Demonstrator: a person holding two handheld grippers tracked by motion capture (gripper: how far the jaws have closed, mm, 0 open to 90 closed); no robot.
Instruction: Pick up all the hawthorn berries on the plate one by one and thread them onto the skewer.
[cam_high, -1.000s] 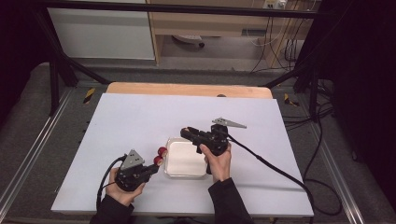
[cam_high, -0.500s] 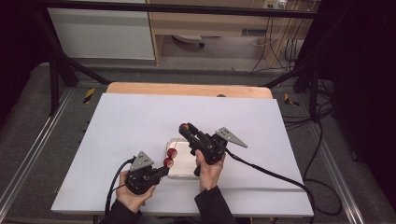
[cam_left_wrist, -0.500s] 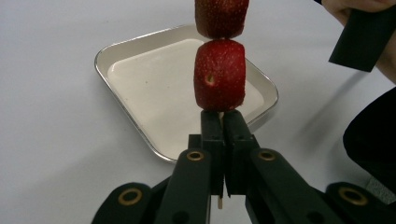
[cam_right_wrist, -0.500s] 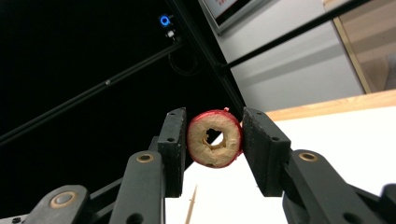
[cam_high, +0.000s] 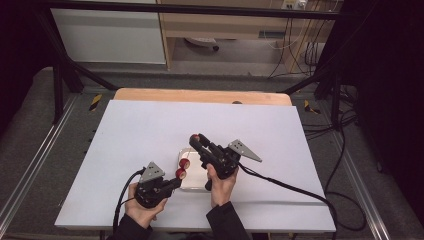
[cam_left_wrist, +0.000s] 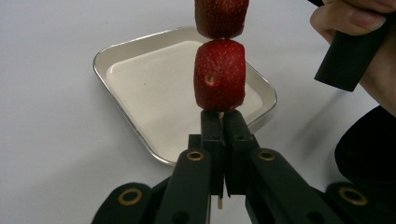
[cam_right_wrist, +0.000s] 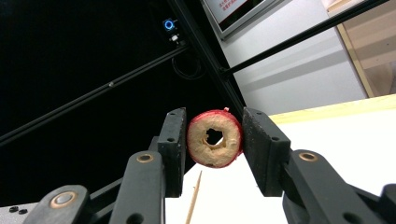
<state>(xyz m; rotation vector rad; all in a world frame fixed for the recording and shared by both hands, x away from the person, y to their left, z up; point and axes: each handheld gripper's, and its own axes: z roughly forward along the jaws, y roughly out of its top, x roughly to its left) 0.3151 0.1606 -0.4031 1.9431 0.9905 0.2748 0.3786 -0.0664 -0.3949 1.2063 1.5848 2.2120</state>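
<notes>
My left gripper (cam_left_wrist: 219, 128) is shut on a thin wooden skewer (cam_left_wrist: 219, 201) that carries two red strawberry pieces (cam_left_wrist: 219, 74), held over a small metal tray (cam_left_wrist: 140, 93). In the high view the left gripper (cam_high: 170, 184) sits at the tray's (cam_high: 192, 181) left edge with the skewered pieces (cam_high: 182, 168) above it. My right gripper (cam_right_wrist: 214, 140) is shut on a red-skinned ring slice with a hole in its middle (cam_right_wrist: 215, 138), raised and pointing up and away. The skewer's tip (cam_right_wrist: 194, 198) shows just below that slice. From above, the right gripper (cam_high: 195, 140) hovers over the tray's far side.
The white table top (cam_high: 150, 125) spreads around the tray, with a wooden edge (cam_high: 200, 96) at the back. A black cable (cam_high: 300, 192) trails right from the right gripper. Black frame bars (cam_high: 70, 75) and floor cables stand beyond the table.
The right gripper has lifted off the tray and tilted upward with the ring slice. The left gripper has moved right and forward, bringing the skewered pieces over the tray's left edge.
</notes>
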